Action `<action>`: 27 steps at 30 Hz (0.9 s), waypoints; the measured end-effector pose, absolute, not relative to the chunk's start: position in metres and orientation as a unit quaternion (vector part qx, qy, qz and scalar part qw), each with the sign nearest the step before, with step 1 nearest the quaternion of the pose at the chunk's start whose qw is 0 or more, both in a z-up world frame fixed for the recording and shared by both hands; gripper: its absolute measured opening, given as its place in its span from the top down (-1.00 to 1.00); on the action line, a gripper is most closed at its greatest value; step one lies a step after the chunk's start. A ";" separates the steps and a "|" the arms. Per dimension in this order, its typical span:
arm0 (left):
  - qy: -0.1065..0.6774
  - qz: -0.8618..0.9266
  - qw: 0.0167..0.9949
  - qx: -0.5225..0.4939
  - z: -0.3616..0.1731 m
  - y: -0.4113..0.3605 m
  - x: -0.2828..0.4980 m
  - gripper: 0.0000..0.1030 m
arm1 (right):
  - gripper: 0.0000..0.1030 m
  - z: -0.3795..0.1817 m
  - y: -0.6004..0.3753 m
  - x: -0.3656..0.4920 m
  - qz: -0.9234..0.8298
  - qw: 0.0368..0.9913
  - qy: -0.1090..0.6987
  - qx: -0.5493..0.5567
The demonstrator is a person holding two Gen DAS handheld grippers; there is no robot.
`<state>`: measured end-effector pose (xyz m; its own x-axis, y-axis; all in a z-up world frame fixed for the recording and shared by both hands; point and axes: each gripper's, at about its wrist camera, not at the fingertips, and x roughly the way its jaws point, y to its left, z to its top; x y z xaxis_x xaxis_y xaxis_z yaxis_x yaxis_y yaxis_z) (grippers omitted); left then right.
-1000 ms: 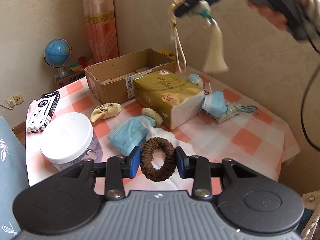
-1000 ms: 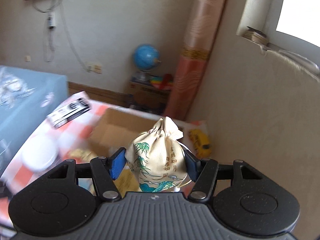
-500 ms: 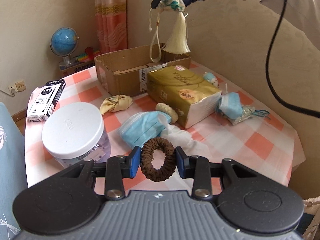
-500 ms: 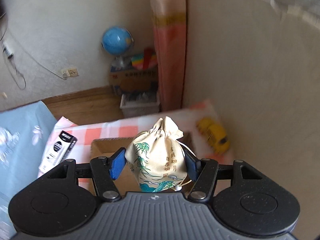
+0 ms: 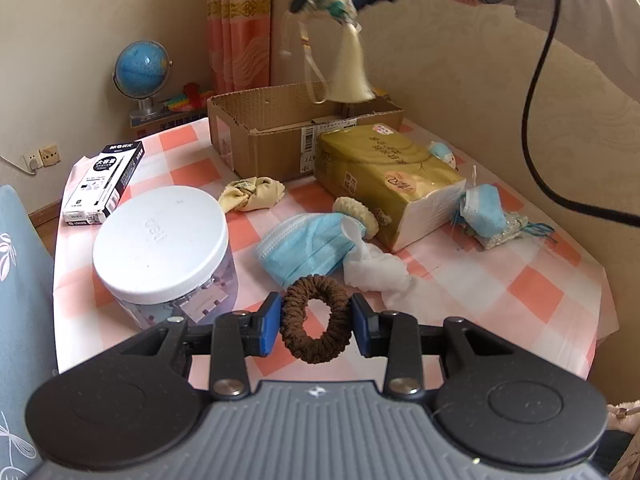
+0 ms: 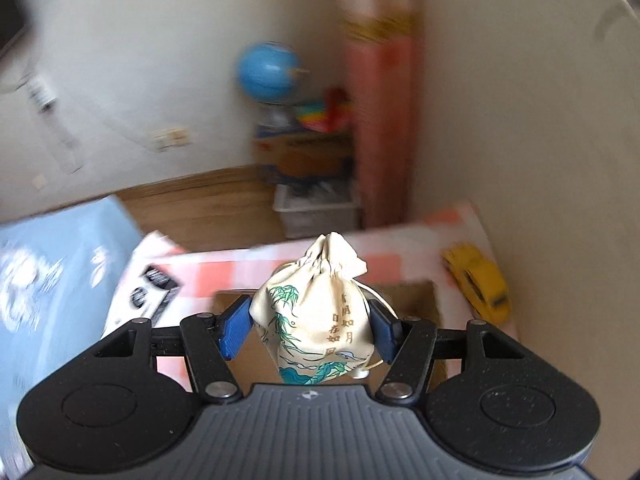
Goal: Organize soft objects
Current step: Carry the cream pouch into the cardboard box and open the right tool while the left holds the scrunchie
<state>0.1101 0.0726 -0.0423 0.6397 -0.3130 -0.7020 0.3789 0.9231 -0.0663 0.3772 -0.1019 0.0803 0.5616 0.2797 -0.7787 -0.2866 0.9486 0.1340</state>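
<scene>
We hold a pouch (image 6: 316, 316) clamped in the right tool (image 6: 310, 330) above the cardboard box (image 5: 280, 136) and a scrunchie (image 5: 316, 318) clamped in the left tool (image 5: 314, 326); masks (image 5: 308, 248) beside the box remain.

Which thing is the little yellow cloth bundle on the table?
Find the open cardboard box at the table's back. Right in front of it, on the checked cloth, lies the yellow cloth bundle. It's knotted and pale yellow, unlike the blue face mask nearer the camera.

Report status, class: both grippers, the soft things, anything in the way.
Left gripper shut on brown scrunchie. Right gripper shut on drawstring pouch, above cardboard box. Box open, nothing blocking.
</scene>
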 end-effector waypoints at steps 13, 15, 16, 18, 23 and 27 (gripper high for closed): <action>0.389 -0.190 0.900 0.041 -0.049 0.070 0.118 0.30 | -0.28 0.076 -0.077 0.360 0.259 0.883 0.371 -0.126; 0.390 -0.188 0.901 0.039 -0.050 0.071 0.119 0.30 | -0.28 0.075 -0.072 0.358 0.270 0.883 0.346 -0.165; 0.390 -0.187 0.901 0.038 -0.051 0.071 0.120 0.30 | -0.28 0.074 -0.069 0.357 0.276 0.881 0.338 -0.182; 0.391 -0.186 0.900 0.036 -0.051 0.071 0.121 0.30 | -0.28 0.065 -0.064 0.356 0.283 0.879 0.317 -0.218; 0.397 -0.181 0.899 0.032 -0.055 0.072 0.122 0.30 | -0.22 0.052 -0.057 0.359 0.292 0.866 0.312 -0.259; 0.402 -0.173 0.899 0.030 -0.058 0.073 0.125 0.30 | -0.19 0.063 -0.055 0.361 0.316 0.866 0.305 -0.237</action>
<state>0.1249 0.0729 -0.0576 0.6166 -0.2875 -0.7329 0.3355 0.9381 -0.0857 0.3613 -0.0554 0.0630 0.6141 0.4030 -0.6786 -0.6926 0.6874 -0.2185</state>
